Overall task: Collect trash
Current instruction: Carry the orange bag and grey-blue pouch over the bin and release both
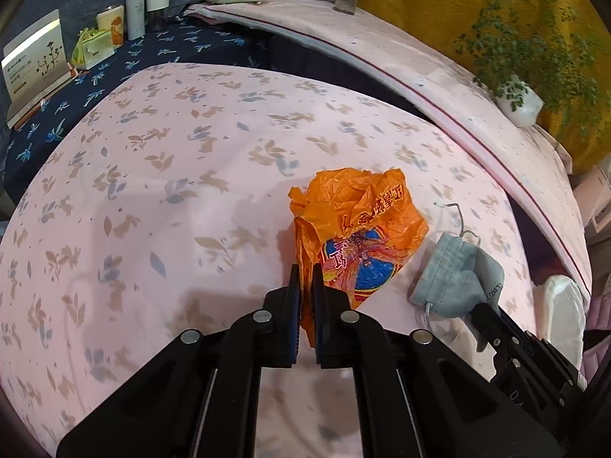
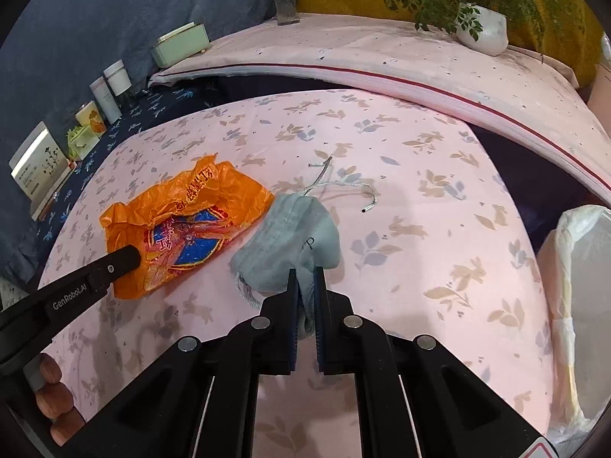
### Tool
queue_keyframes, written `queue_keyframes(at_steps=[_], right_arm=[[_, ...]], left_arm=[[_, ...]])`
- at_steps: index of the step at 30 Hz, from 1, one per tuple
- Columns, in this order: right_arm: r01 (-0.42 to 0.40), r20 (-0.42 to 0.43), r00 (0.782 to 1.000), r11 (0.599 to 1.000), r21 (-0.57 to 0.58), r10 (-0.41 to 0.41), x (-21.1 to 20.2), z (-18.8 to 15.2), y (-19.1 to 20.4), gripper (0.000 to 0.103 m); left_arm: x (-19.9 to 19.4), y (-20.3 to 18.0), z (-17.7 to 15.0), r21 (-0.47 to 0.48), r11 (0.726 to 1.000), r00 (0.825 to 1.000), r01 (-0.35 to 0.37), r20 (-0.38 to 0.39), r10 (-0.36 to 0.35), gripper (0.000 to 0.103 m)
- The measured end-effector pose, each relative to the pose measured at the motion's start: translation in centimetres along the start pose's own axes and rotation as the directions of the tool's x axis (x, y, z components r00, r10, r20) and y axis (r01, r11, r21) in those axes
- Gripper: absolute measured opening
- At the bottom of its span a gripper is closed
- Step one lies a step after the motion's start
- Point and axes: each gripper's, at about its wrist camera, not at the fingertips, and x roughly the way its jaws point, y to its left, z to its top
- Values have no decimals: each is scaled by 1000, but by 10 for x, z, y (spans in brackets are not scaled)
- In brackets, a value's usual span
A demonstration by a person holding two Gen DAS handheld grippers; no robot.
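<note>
A crumpled orange plastic bag (image 1: 355,229) with a blue and red print lies on the pink flowered sheet (image 1: 172,198). My left gripper (image 1: 305,278) is shut on its near edge, with orange film pinched between the pads. To its right lies a grey-blue drawstring pouch (image 1: 454,271). In the right wrist view my right gripper (image 2: 305,282) is shut on the near edge of that pouch (image 2: 294,240), whose cord (image 2: 343,187) trails away on the sheet. The orange bag (image 2: 183,221) sits left of the pouch, with the left gripper's finger (image 2: 114,263) on it.
A white plastic bag (image 2: 580,286) stands off the bed's right edge. Boxes, jars and a card (image 1: 36,65) line the dark blue cloth at the far left. A potted plant (image 2: 481,26) and a green box (image 2: 179,45) rest on the raised pink mattress (image 2: 382,61) behind.
</note>
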Motion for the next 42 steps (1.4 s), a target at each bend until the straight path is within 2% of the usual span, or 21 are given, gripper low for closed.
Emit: queue_keyframes(at_steps=[11,20,29,42], right_arm=[[30,109,993,998,62,-36,-77,-8,-58,7],[71,166,982,990,124,-91,-119,-16,-113,7],[111,182,973,978,179,-144,-136,-24,-161,7],[161,163,965,952,261,-208,-140,-39,-219,7]], left_arm=[[-54,-76,-30,116,991,996,65,46,-70,5],[-74,-137,-52,211,971,991,111,48,-124,5],[-81,-186,-69,281,947,985,155,26,-169,5],[-77,-223,-82,326,927,981,185,-6,-194,5]])
